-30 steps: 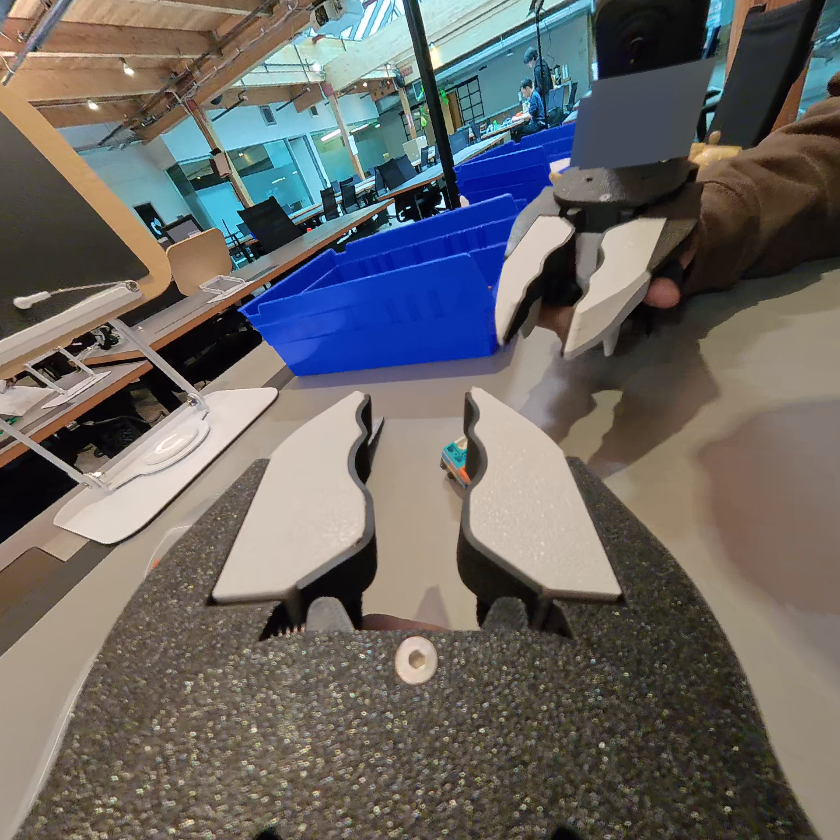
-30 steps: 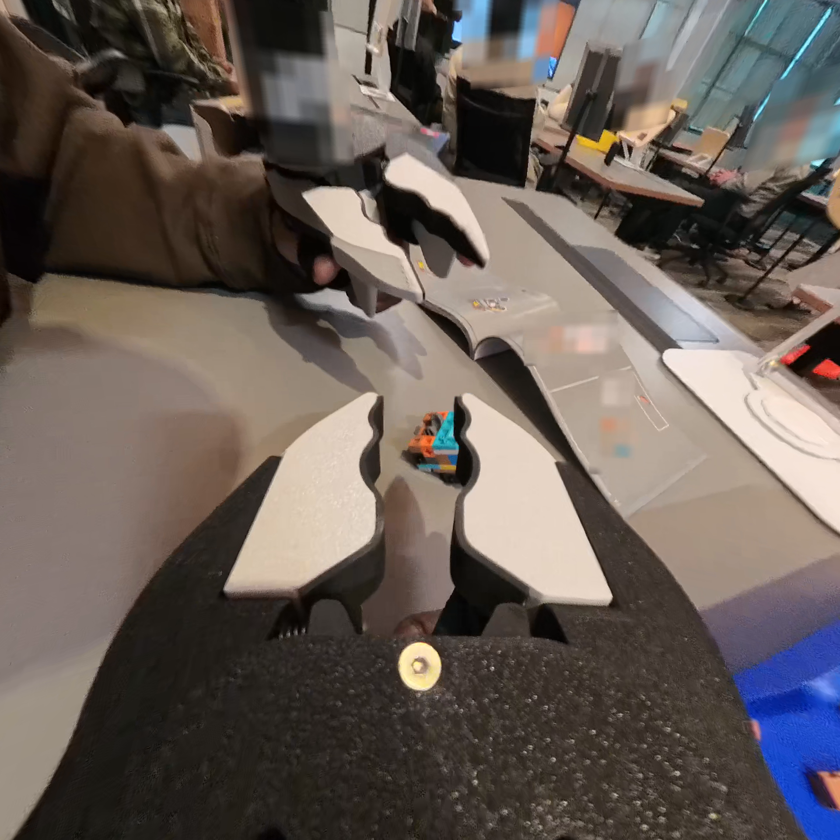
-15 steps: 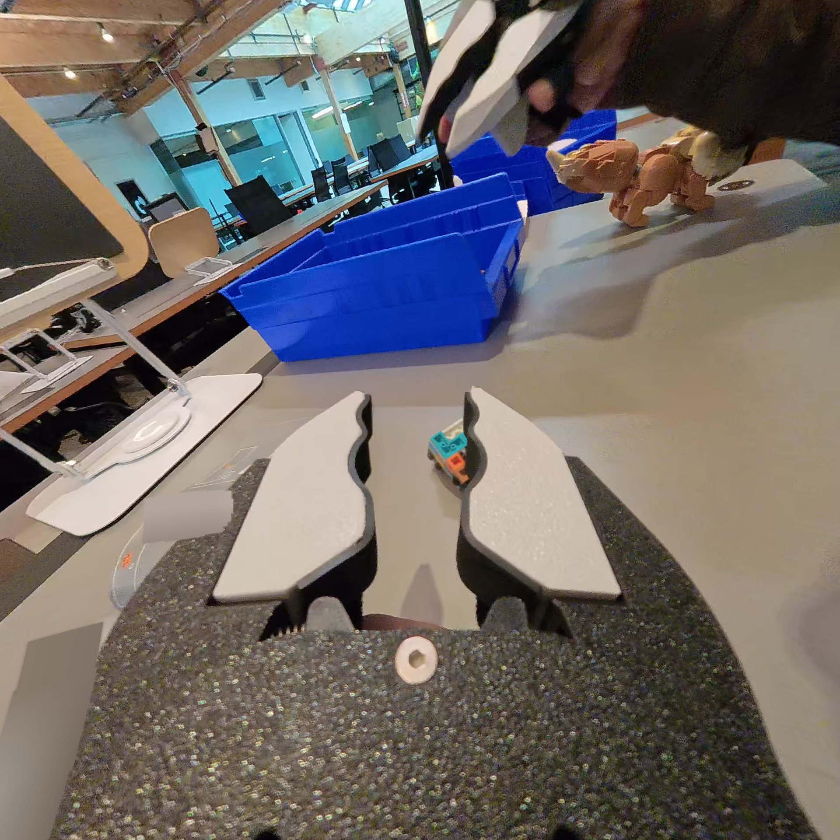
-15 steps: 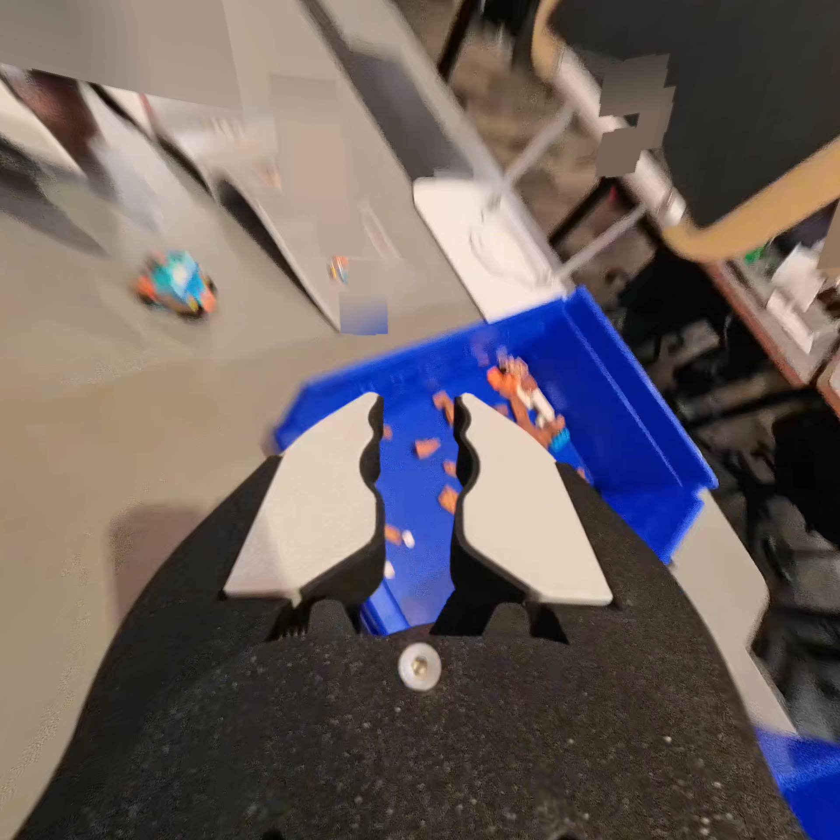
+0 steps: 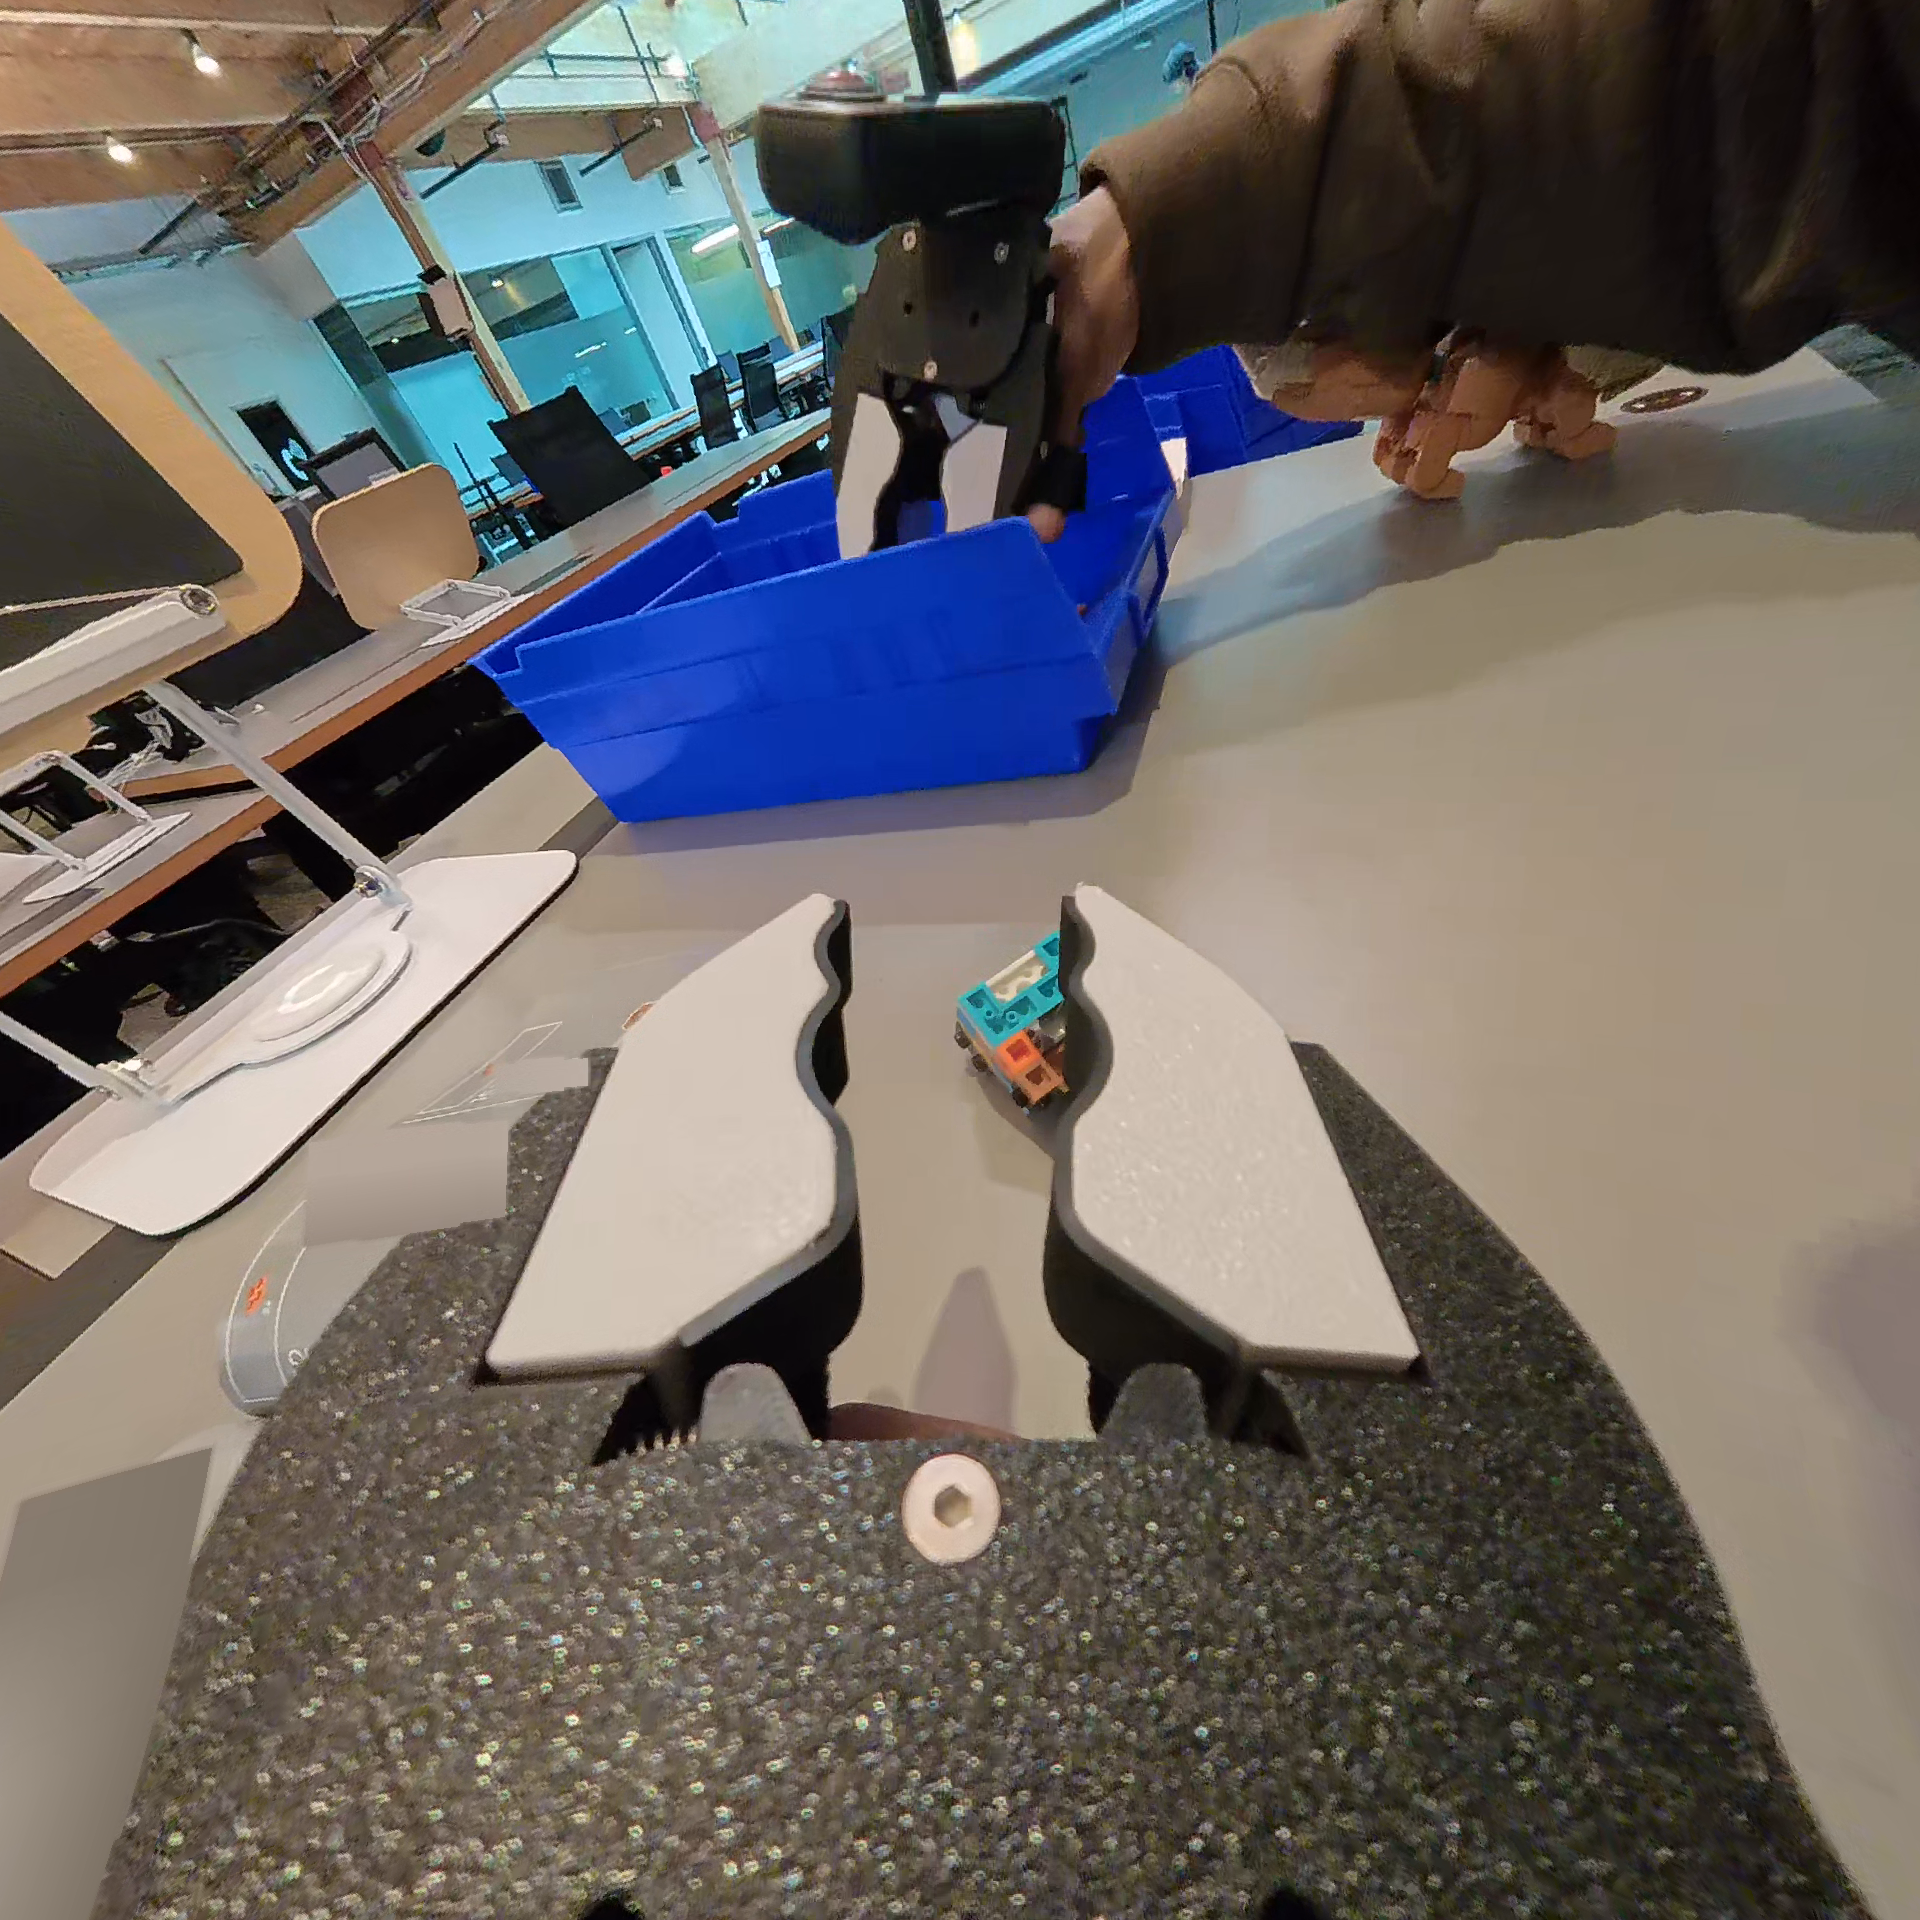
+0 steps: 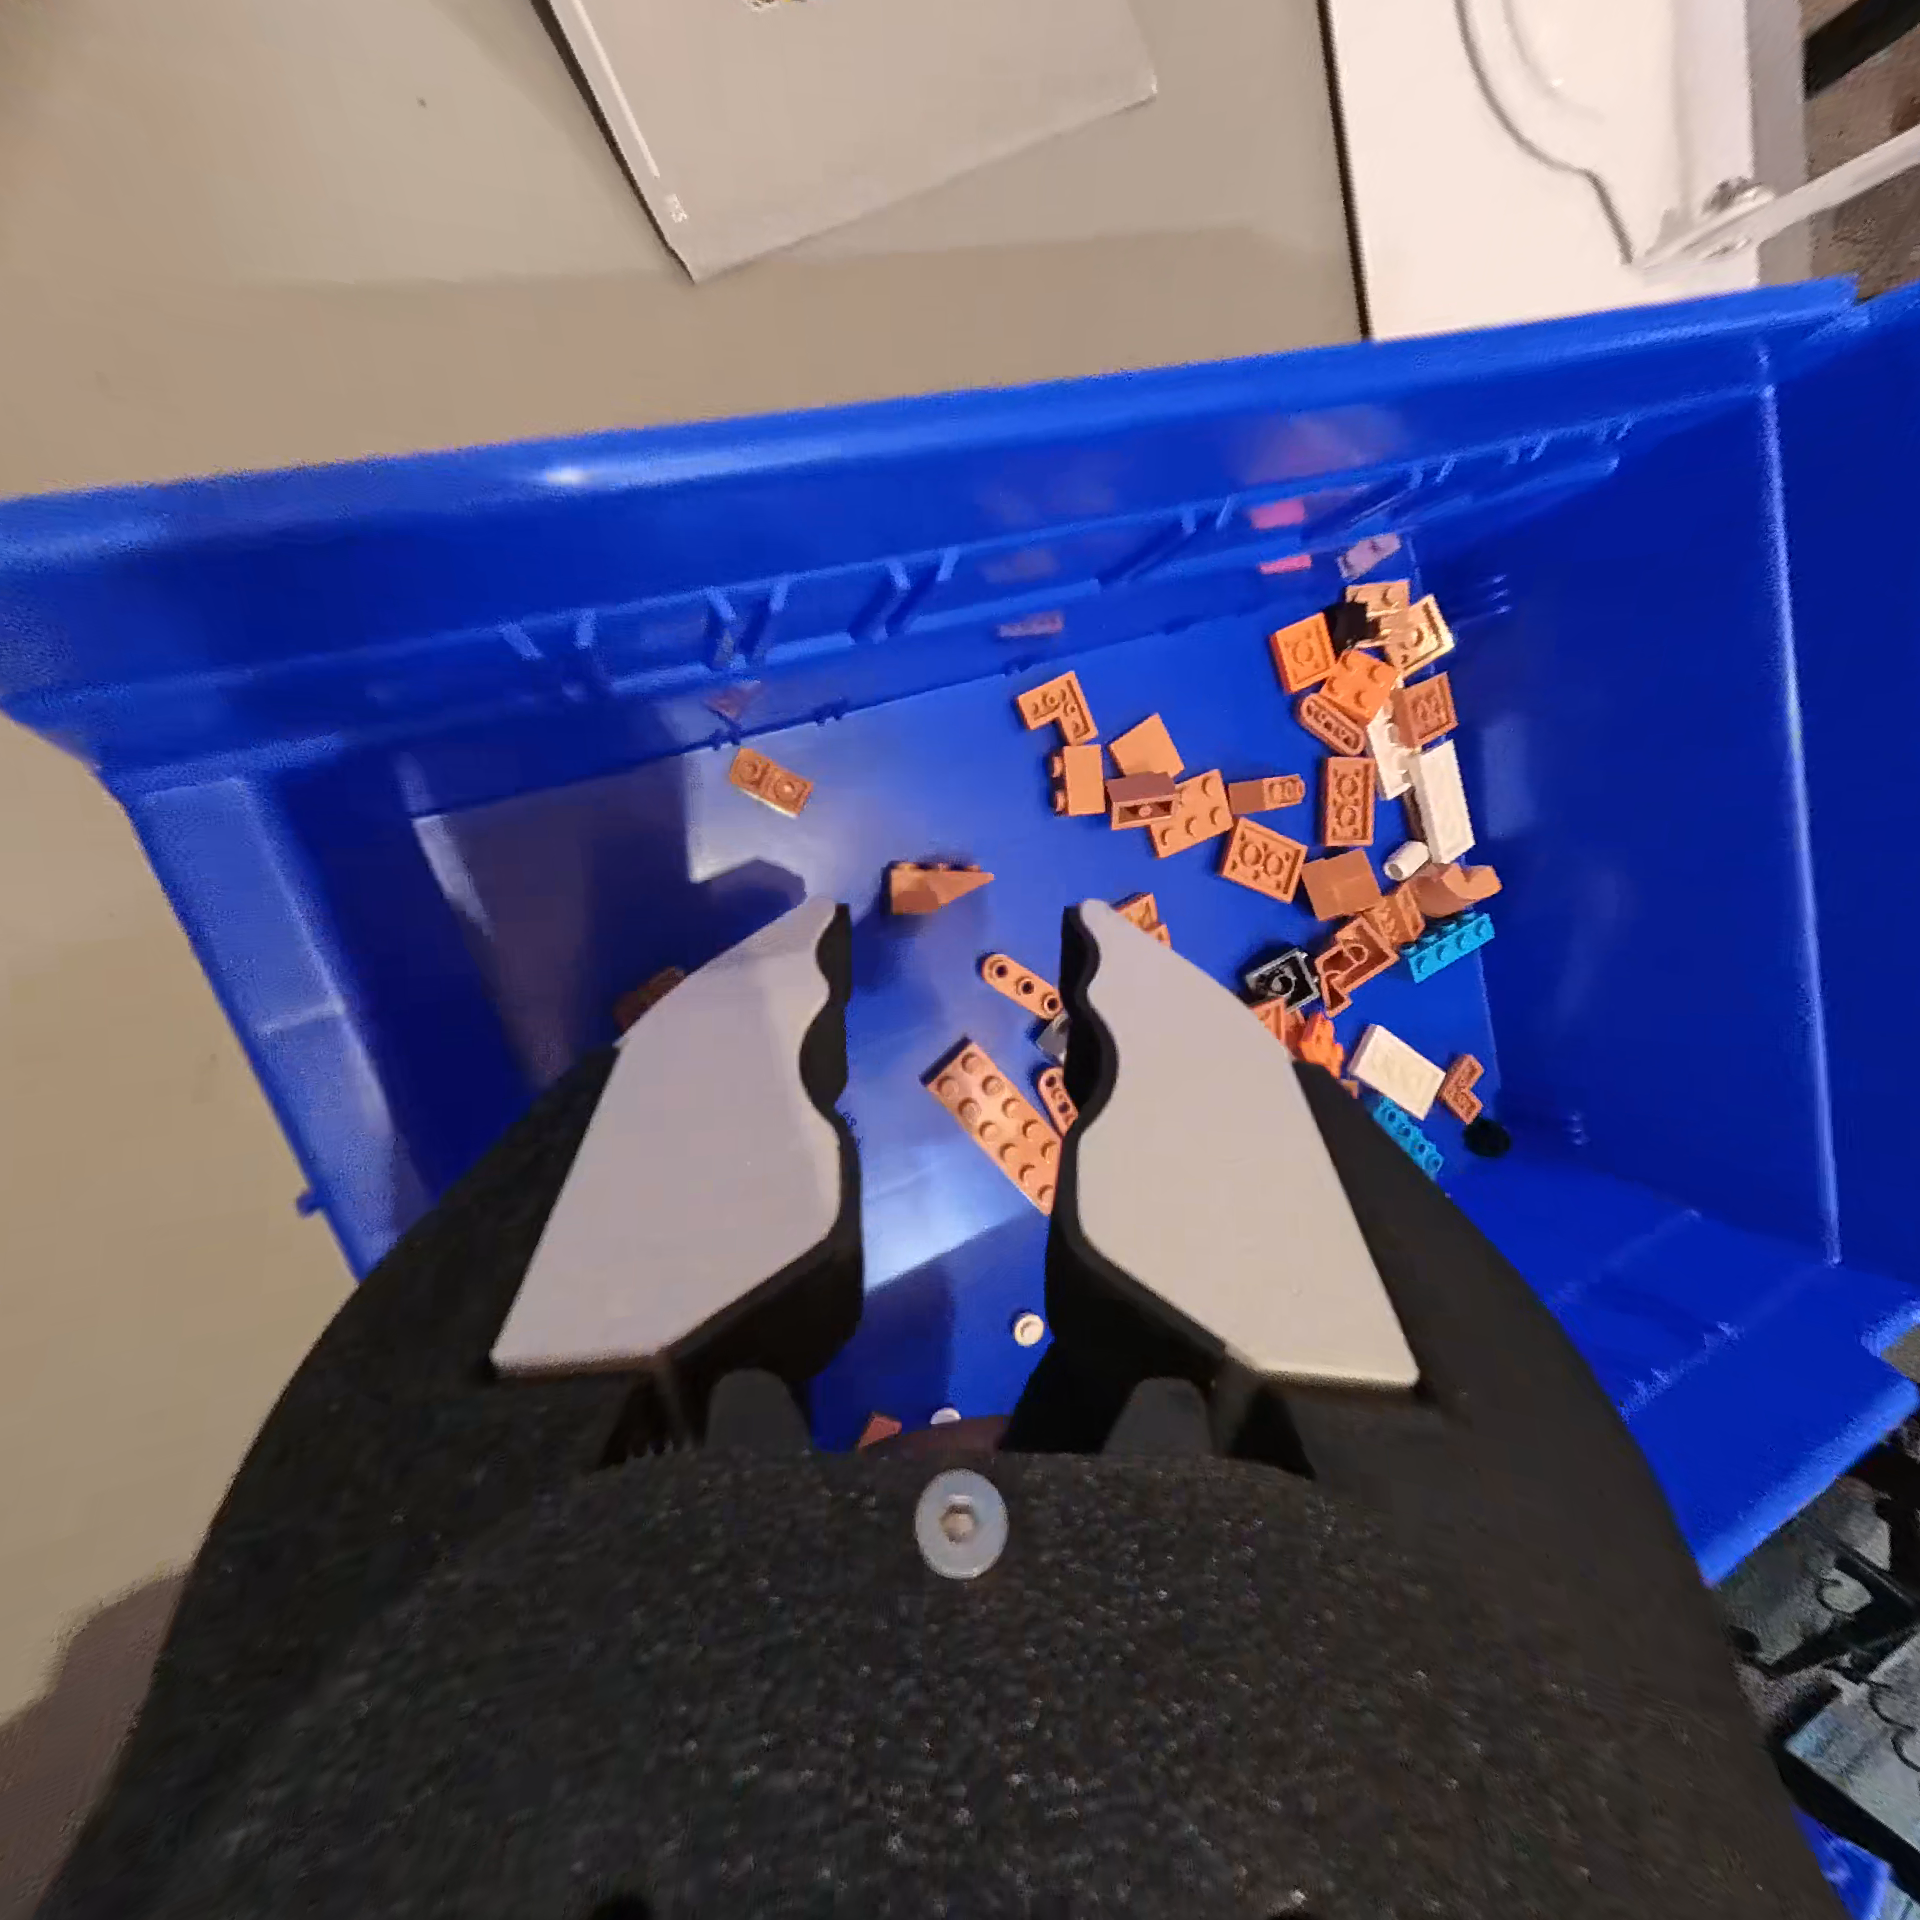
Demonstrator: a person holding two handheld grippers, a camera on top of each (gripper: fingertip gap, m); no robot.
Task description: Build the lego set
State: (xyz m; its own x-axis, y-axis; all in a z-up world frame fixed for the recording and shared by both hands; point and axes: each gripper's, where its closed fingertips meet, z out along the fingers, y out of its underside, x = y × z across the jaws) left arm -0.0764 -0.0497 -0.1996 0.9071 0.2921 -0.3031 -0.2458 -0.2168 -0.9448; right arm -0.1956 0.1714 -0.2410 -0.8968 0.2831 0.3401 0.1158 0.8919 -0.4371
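A small teal, orange and white lego build (image 5: 1013,1023) sits on the grey table just ahead of my left gripper (image 5: 954,914), which is open and empty. My right gripper (image 6: 951,914) is open and empty, pointing down into a blue bin (image 6: 727,499) above several loose orange, white and teal lego pieces (image 6: 1262,821). An orange wedge plate (image 6: 997,1117) lies between its fingers. In the left wrist view the right gripper (image 5: 925,488) hangs over the same bin (image 5: 831,675).
A tan lego animal model (image 5: 1455,416) stands at the back right of the table. A white stand base (image 5: 291,1029) lies at the left. An instruction booklet (image 6: 862,114) lies beyond the bin. More blue bins (image 5: 1236,416) stand behind. Tip to tip, the grippers are about 25 centimetres apart.
My right gripper has swung from the small build over to the blue bin and now points down into it. My left gripper has stayed open near the build.
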